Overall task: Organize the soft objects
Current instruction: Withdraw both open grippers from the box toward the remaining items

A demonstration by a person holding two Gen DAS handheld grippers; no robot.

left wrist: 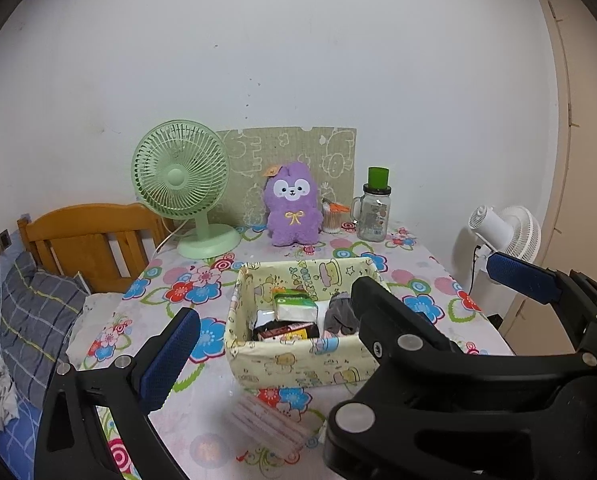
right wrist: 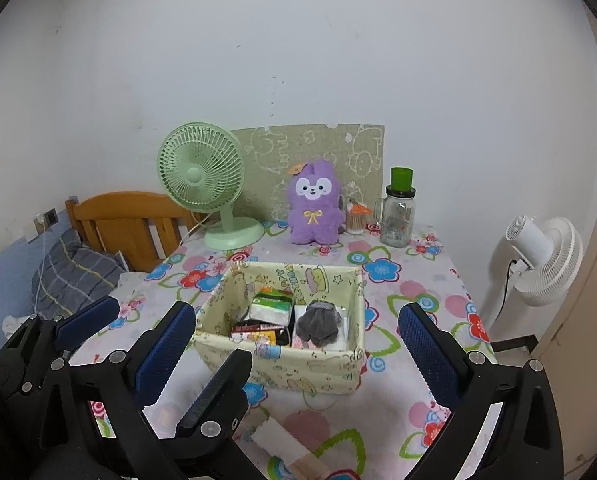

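Grippers both tilted downward toward flower-print tablecloth point(right wrist: 426, 288). Right gripper point(right wrist: 298, 344), lower frame: blue-padded fingers point(right wrist: 164, 350) spread wide, nothing between pads. Left gripper point(left wrist: 266, 356), lower frame: jaws released, empty. Pale yellow cartoon-print fabric box point(right wrist: 298, 368) at frame centre, framed by both finger pairs, untouched. Inside: grey knit glove point(right wrist: 318, 322) right compartment, green-topped tissue pack point(right wrist: 272, 308) left. Purple plush toy point(right wrist: 313, 204) upright behind, centre.

plain white wall point(right wrist: 338, 40) behind a floral-clothed table point(right wrist: 418, 280), wooden bed point(right wrist: 130, 220) left
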